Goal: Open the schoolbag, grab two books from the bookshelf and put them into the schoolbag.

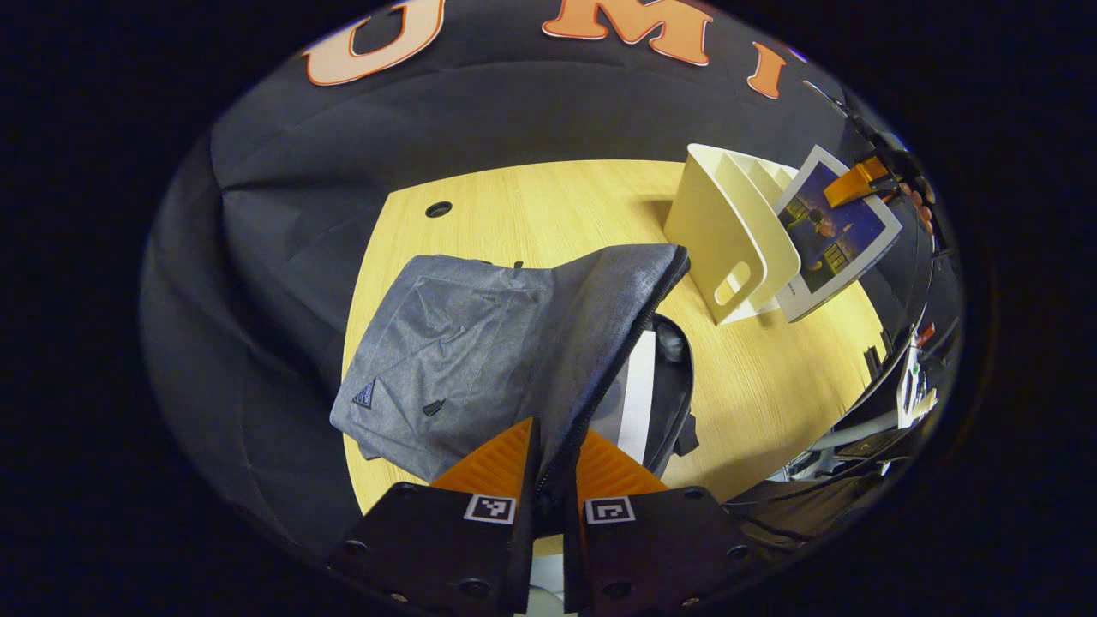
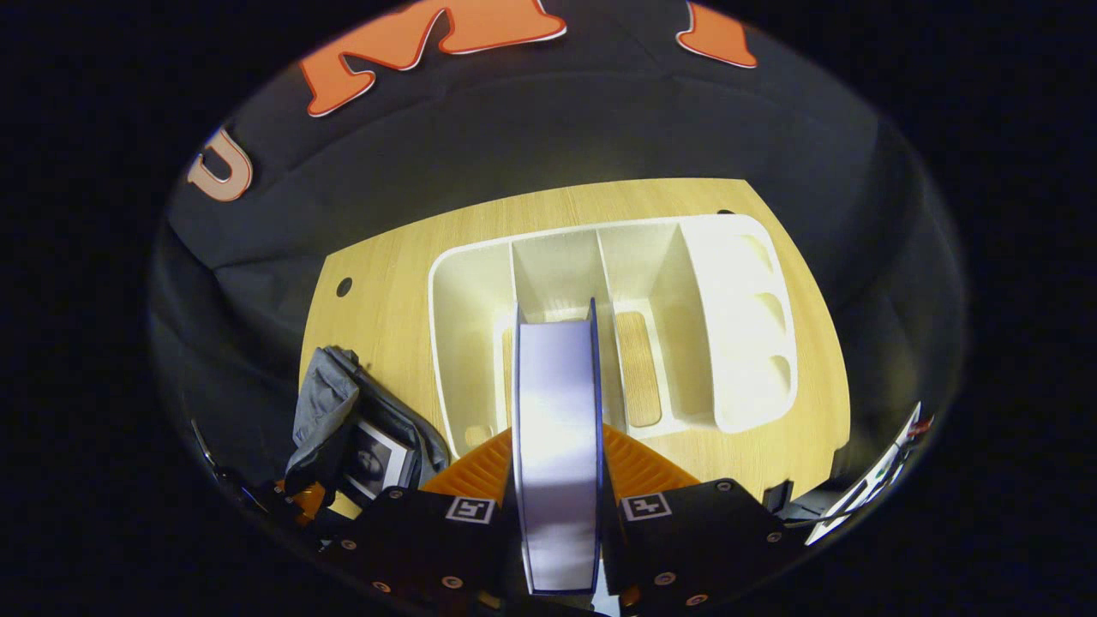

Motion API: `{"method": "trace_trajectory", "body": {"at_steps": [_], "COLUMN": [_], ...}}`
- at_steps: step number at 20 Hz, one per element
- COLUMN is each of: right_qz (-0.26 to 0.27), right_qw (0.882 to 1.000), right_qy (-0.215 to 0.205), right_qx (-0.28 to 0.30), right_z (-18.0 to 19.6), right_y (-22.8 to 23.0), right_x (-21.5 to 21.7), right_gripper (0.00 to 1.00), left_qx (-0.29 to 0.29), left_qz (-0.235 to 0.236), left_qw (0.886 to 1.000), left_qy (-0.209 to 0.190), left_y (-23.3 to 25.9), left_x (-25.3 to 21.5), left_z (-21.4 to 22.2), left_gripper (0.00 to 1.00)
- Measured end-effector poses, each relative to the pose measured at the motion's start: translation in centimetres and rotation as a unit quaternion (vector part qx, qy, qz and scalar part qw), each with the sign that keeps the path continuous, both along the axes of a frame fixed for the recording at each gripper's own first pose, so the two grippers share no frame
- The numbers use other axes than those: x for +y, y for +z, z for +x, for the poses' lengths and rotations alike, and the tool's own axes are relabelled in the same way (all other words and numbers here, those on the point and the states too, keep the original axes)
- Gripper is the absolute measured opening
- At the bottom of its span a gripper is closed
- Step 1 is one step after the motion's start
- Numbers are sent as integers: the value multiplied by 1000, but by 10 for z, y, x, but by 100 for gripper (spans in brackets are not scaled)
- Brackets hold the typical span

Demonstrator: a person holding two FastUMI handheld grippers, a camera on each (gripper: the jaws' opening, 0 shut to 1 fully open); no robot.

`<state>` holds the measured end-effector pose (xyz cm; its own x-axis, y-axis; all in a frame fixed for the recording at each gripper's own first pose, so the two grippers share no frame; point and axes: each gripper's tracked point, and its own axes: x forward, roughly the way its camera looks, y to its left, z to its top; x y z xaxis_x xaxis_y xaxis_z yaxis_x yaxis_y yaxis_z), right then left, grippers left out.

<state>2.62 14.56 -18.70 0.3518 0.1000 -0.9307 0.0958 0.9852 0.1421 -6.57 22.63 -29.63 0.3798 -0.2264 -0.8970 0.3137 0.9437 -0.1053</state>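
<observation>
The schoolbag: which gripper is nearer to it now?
Left. The left gripper pinches the schoolbag flap at its zipper edge; the right gripper holds a book above the bookshelf, apart from the bag.

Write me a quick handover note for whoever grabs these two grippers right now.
Left gripper: shut on the schoolbag flap, holding it open on the table.
Right gripper: shut on a book, held above the white bookshelf.
Done: bag open, with one book already inside it.
Left: carry the held book over and drop it into the bag, then release the flap.
</observation>
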Motion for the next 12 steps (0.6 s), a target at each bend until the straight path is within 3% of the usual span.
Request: {"method": "trace_trajectory", "body": {"at_steps": [6,12], "right_qz": [21,73], "right_qw": [997,988], "right_qy": [-79,-138], "right_qx": [-4,-14], "right_z": [-74,-113], "right_y": [11,12], "right_x": [9,30], "right_gripper": [39,39], "left_qx": [-3,-13], "left_qz": [-20,-32], "left_qw": [998,994], "left_qy": [-59,-100], "left_y": [-1,1], "left_x": [1,2], "left_z": [1,2], "left_gripper": [16,16]}}
